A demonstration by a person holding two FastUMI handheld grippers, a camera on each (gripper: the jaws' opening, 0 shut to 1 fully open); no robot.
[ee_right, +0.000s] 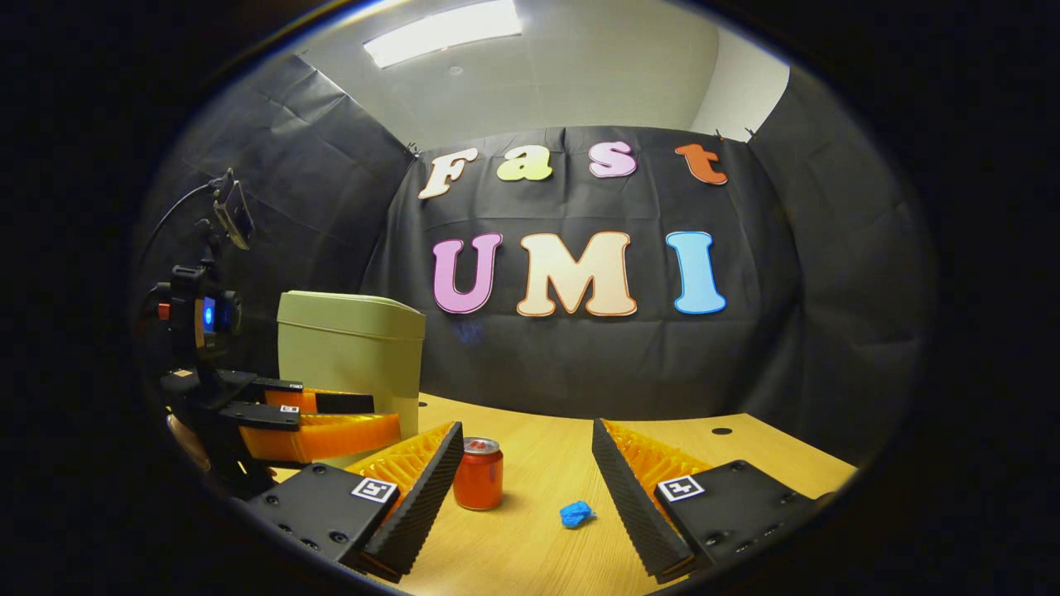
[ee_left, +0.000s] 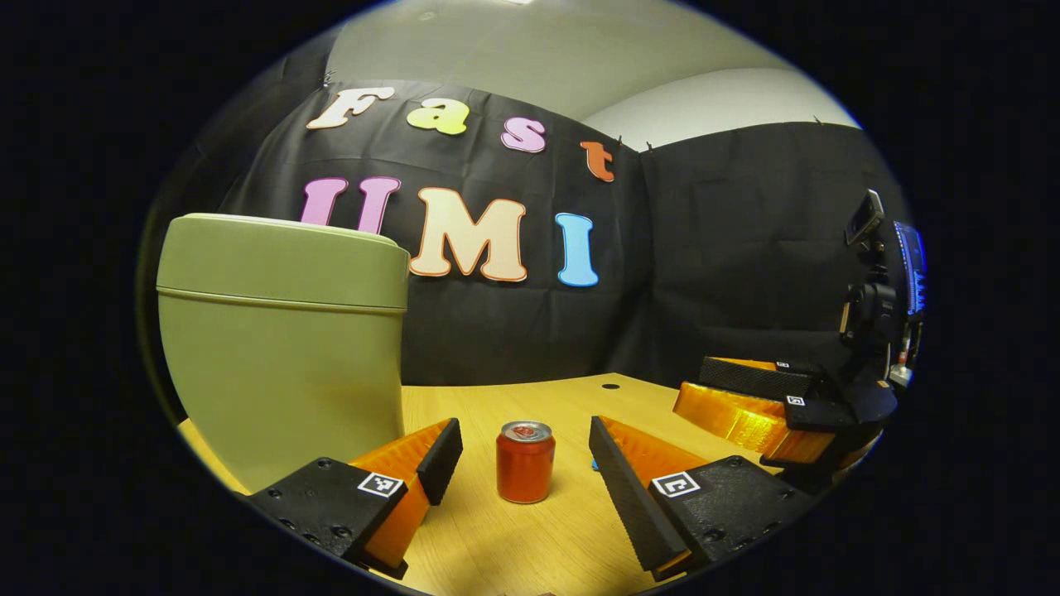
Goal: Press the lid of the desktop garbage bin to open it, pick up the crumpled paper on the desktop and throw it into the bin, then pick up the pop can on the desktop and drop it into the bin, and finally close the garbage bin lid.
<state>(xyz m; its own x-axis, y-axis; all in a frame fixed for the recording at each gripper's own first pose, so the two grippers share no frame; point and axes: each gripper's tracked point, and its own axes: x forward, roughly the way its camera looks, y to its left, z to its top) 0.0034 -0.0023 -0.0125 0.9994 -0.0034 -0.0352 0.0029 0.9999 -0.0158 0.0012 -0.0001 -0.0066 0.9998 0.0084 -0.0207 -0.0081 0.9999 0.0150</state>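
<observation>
- The pale green plastic garbage bin (ee_left: 281, 348) is standing on the light wooden table (ee_left: 513, 538) with its lid (ee_left: 277, 257) lying shut; in the left gripper view it is rising close at the left, and in the right gripper view (ee_right: 352, 356) it is sitting farther back at the left, before the black cloth wall (ee_right: 571, 356).
- The red pop can with a silver top (ee_left: 525, 461) is standing upright on the table, to the right of the bin and apart from it; in the left gripper view it is showing between the left tool's two fingers but ahead of them, touching neither.
- In the right gripper view the can (ee_right: 478, 473) is standing just beyond the tip of that tool's left-hand finger, and I cannot tell whether they are touching.
- The small crumpled ball of blue paper (ee_right: 576, 514) is lying on the table to the right of the can, near it, in the open gap between the right tool's fingers.
- The left tool (ee_left: 523, 451) is standing wide open, holding nothing; in the right gripper view it (ee_right: 389, 418) is reaching in from the left, in front of the bin.
- The right tool (ee_right: 527, 459) is also gaping wide and holding nothing; in the left gripper view it (ee_left: 704, 389) is showing at the right, over the table's edge.
</observation>
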